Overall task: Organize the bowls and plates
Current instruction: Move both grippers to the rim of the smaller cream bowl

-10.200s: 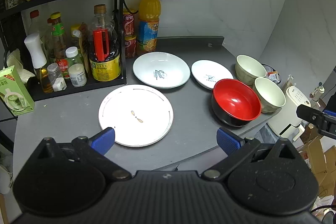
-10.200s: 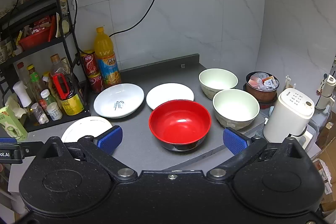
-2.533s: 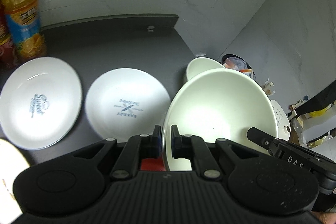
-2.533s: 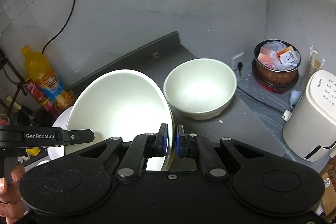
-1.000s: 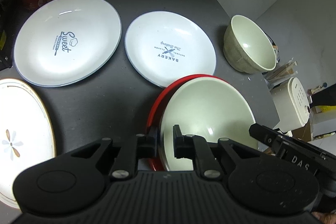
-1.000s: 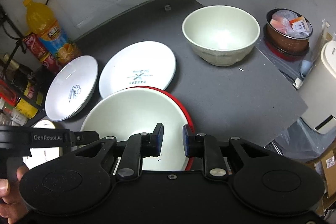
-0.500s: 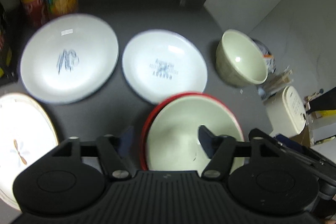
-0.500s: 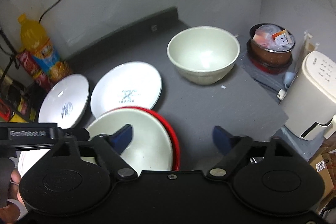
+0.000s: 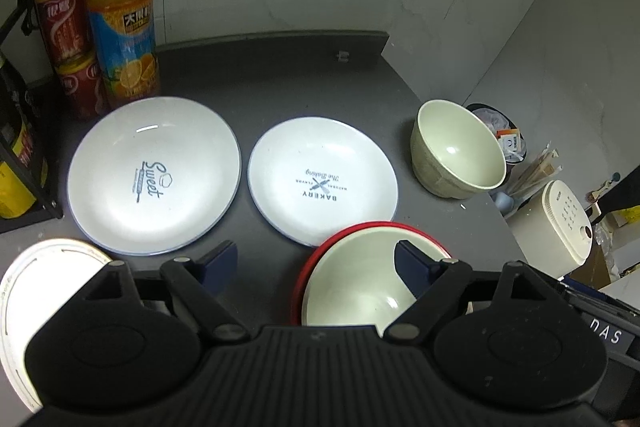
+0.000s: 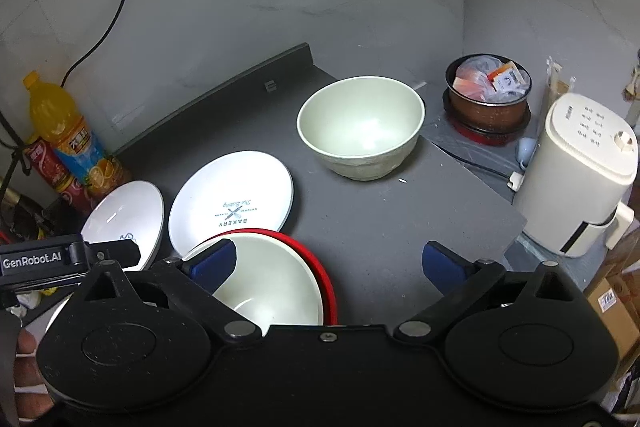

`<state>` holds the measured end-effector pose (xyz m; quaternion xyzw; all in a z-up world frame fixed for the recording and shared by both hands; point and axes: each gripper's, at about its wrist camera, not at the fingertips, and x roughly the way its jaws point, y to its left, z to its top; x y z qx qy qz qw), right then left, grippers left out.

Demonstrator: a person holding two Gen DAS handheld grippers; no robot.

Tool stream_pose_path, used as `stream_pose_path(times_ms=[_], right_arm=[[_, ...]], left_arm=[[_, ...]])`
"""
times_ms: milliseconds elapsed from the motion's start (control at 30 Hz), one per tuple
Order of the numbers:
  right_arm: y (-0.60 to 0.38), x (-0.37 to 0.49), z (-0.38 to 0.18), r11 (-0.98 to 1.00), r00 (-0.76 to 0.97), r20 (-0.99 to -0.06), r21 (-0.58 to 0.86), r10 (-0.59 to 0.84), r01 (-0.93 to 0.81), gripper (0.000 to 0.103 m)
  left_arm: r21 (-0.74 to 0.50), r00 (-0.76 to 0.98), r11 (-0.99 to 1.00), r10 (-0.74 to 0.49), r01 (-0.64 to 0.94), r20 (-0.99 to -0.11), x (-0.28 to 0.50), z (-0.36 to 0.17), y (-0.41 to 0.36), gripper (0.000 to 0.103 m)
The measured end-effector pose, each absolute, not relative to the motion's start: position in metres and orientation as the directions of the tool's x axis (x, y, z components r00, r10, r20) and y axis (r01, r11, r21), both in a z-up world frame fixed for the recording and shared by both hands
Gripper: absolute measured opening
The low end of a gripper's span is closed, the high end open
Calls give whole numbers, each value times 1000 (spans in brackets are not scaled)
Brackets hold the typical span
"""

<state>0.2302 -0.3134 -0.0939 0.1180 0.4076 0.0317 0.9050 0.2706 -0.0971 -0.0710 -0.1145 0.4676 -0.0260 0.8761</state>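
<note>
The pale green ceramic bowl [image 9: 360,283] sits nested inside the glossy red round bowl [image 9: 308,267], at about 6 o'clock in my left wrist view, right under my left gripper [image 9: 316,263], whose blue-padded fingers are spread wide and hold nothing. My right gripper [image 10: 328,263] also stands wide apart and empty, with its left pad over the nested bowl's rim and its right pad over bare worktop. At 12 o'clock from the nested pair lies the round white plate printed "BAKERY" [image 9: 322,179], just beside the red rim. At 10 o'clock is the larger white plate printed "Sweet" [image 9: 154,173], and at 9 o'clock the white plate with a thin gold ring [image 9: 36,291], partly hidden by my gripper body. A second pale green bowl [image 9: 456,151] stands alone at 2 o'clock, near the edge of the dark grey worktop [image 9: 260,75]. An orange juice bottle [image 9: 120,11] and red cans [image 9: 68,43] stand at the back, 11 o'clock. A cream electric kettle [image 10: 580,179] stands off the worktop at 3 o'clock in my right view
</note>
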Motion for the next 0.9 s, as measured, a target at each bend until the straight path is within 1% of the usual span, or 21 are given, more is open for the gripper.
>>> stream_pose_path(times_ms=[233,300,400,500,533,900], right_arm=[[-319,231,-90,979,710,-702,179,57,98,100],[-323,236,-90,976,707,-705,188,60,105,100],[-328,243,-90,977,713,-699,188,62,99,100],[-335,251,-90,977,719,-691,195,72,90,101],[-338,254,-91,975,718,-691,204,77,92,103],[-370,299,-96,967,709,-693,248,134,60,103]], left_arm=[[-246,541,969,-193,-27,-819,278,-65,-103,84],[-260,543,966,-216,-4,-811,282,-63,-107,84],[-242,539,970,-215,22,-814,290,-60,-116,84],[-263,522,965,-230,11,-821,301,-60,-121,84],[-273,522,962,-236,6,-820,305,-60,-123,84],[-285,523,958,-245,2,-817,352,-57,-157,84]])
